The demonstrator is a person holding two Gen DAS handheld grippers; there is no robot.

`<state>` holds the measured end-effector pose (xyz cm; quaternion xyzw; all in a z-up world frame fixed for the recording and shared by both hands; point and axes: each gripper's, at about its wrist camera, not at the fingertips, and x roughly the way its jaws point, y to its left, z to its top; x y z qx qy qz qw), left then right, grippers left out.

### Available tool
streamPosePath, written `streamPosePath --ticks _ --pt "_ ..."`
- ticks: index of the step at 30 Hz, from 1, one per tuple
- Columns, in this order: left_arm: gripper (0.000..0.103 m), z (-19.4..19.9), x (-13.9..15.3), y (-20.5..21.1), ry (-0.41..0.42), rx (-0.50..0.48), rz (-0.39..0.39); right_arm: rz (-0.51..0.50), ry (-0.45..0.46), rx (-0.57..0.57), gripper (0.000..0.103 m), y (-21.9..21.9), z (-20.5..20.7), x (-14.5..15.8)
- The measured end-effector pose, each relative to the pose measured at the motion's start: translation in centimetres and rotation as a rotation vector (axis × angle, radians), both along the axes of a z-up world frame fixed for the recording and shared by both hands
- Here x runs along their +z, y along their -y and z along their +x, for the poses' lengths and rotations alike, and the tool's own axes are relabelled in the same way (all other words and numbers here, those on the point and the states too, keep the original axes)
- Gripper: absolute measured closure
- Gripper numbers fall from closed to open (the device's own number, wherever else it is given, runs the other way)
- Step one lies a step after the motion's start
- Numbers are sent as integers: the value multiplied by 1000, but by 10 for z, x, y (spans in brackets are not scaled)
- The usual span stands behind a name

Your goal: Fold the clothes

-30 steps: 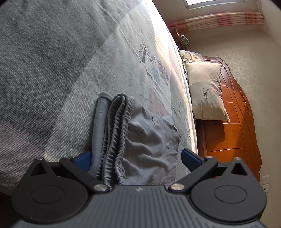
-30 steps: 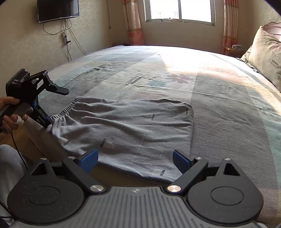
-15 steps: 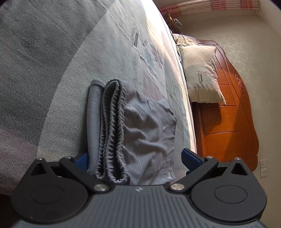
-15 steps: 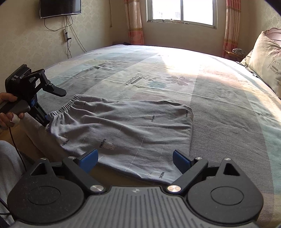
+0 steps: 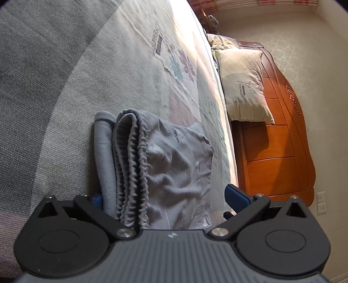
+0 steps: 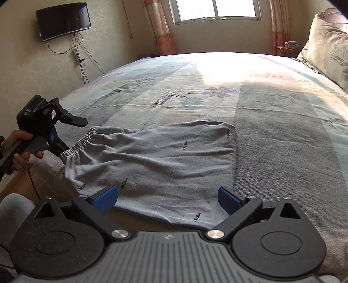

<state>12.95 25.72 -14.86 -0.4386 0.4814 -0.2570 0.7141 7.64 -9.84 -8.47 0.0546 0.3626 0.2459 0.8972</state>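
Shorts (image 6: pixel 156 161) waistband between left tool (image 5: pixel 165 200) fingers, contact apparently hidden

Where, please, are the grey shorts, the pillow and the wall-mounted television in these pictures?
grey shorts (image 6: pixel 165 161): right wrist view, middle of the spread fabric.
pillow (image 5: pixel 243 85): left wrist view, centre of its printed face.
television (image 6: pixel 63 20): right wrist view, middle of the dark screen.

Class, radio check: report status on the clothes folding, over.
Left gripper open around shorts' waistband. Right gripper open, over near hem. Nothing in the way.

Patterned bed (image 6: pixel 271 122) – grey shorts (image 6: pixel 165 161) spread on it, pillow (image 6: pixel 328 50) at headboard
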Motion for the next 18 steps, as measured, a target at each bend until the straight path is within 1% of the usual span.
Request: streamPosePath --ticks 4,7,9,12,14,18 --pt "1 11 6 8 -1 -32 54 172 -131 -63 0 33 38 -15" --pt "1 15 6 10 5 -41 56 306 -234 -111 0 58 66 -28" --pt "1 18 5 8 4 -45 41 413 -315 -123 0 70 83 -41" --pt "1 22 5 10 3 -55 45 538 -372 -105 0 75 105 -53" --pt "1 25 7 13 6 -62 57 573 -396 -90 0 71 122 -57" --pt "1 22 7 13 21 -60 61 573 -418 -75 0 58 150 -59"
